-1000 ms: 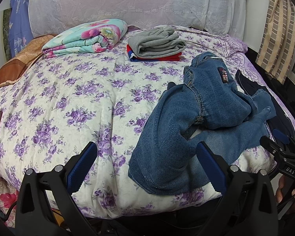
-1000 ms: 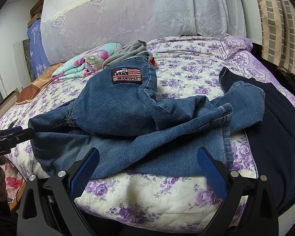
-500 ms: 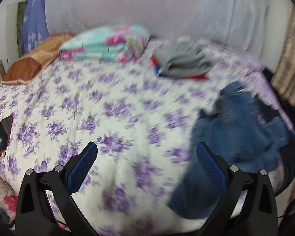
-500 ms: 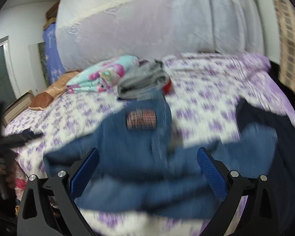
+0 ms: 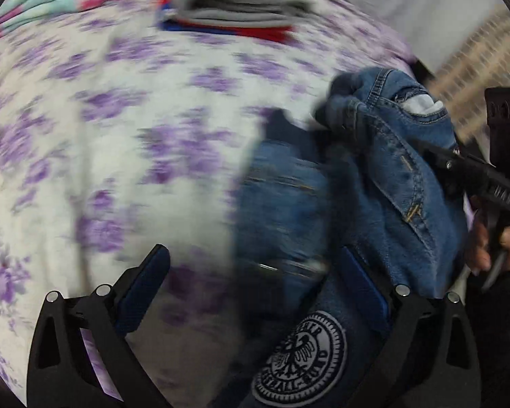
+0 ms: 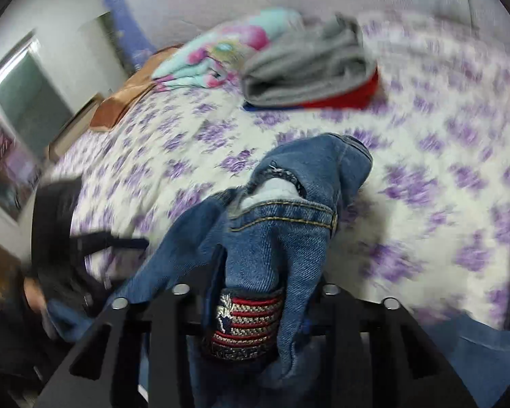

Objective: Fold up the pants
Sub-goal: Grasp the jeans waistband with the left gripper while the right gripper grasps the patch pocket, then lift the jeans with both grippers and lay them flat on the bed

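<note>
Blue jeans (image 5: 384, 183) lie bunched on the bed with the purple-flowered cover (image 5: 119, 136). My right gripper (image 6: 251, 292) is shut on the jeans (image 6: 282, 238) at the waistband, just above a flag patch (image 6: 244, 323), and lifts the denim. It shows from the side in the left wrist view (image 5: 476, 176), held by a hand. My left gripper (image 5: 255, 282) is open, close over the jeans near a round white badge (image 5: 302, 357); its right finger (image 5: 363, 282) lies against the denim. The left gripper shows blurred in the right wrist view (image 6: 85, 241).
A folded grey garment on a red and blue one (image 5: 234, 3) and a folded flowered blanket (image 6: 227, 51) lie at the far side of the bed. An orange-brown cushion (image 6: 122, 102) lies to the left. A tiled curtain (image 5: 476, 68) hangs at the right.
My right gripper has moved in and shut on the jeans' waistband, lifting it. My left gripper has swung right and down, close over the jeans, staying open.
</note>
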{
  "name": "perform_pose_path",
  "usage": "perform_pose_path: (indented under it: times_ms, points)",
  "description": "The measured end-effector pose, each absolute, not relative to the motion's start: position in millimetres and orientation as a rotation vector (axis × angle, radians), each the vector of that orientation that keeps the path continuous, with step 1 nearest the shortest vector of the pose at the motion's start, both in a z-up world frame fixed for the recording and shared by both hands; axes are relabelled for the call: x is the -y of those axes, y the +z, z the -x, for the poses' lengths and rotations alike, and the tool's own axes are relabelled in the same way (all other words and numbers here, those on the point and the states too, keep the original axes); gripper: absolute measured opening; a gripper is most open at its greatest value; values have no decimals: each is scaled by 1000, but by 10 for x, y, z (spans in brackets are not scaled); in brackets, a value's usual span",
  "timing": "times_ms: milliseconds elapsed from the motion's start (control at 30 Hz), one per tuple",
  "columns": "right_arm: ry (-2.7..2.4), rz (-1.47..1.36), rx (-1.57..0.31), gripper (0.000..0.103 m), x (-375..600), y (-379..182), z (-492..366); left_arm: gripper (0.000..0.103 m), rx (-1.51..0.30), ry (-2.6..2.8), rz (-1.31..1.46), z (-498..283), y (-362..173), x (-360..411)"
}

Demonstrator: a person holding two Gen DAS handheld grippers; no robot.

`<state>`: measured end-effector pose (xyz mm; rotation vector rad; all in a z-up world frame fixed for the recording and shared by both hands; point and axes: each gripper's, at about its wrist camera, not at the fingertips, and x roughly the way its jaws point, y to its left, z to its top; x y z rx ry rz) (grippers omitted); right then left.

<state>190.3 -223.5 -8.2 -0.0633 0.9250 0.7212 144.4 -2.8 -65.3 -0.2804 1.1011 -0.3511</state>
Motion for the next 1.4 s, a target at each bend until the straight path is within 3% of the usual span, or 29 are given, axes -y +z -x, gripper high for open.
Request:
perform_pose_path:
  times_ms: [100,300,433,500,533,567,667,733,1000,1167,1200,1233,1267,1333,1400]
  points:
    - [705,113,-849,31,2558,36,-1444,97,-1089,-403,262,-1460,-527,55]
    - [655,58,-925,31,3037,-378,-1036,97,-1116,-359,302,-2034,-485,-38]
    - [663,-4,-913,33,3106,-471,-1058,97,-1248,-433,147,-2266,-774,446]
    - [665,-7,-915,33,3115,-480,-1078,97,-1215,-399,16,-2188,-802,689]
    - [667,-4,-914,33,3119,-482,-1082,89,-1197,-405,2,-2162,-778,725]
    - [666,0,-907,32,3123,-473,-1084,60,-1169,-428,12,-2110,-733,746]
    - [658,39,-877,32,3071,-373,-1098,22,-1129,-425,48,-2031,-584,685]
    - [654,84,-852,32,2987,-225,-1115,16,-1084,-440,104,-1932,-409,548]
    - [753,388,-637,31,1883,767,-1432,15,-695,-218,241,-1124,726,-510]
    - [966,535,-477,33,260,1383,-1887,17,-497,89,362,-320,1154,-1545]
    - [1015,532,-447,40,-75,1385,-1985,18,-491,151,379,-207,1136,-1675]
    - [1028,541,-425,73,-358,1317,-2075,25,-498,213,401,-83,1082,-1833]
    - [1000,572,-415,98,-653,1177,-2180,48,-533,293,424,-10,935,-1994]
    - [911,687,-532,99,-1235,614,-2507,74,-633,424,430,17,589,-2229]
    - [847,730,-701,99,-1440,128,-2701,72,-727,530,419,18,224,-2453]
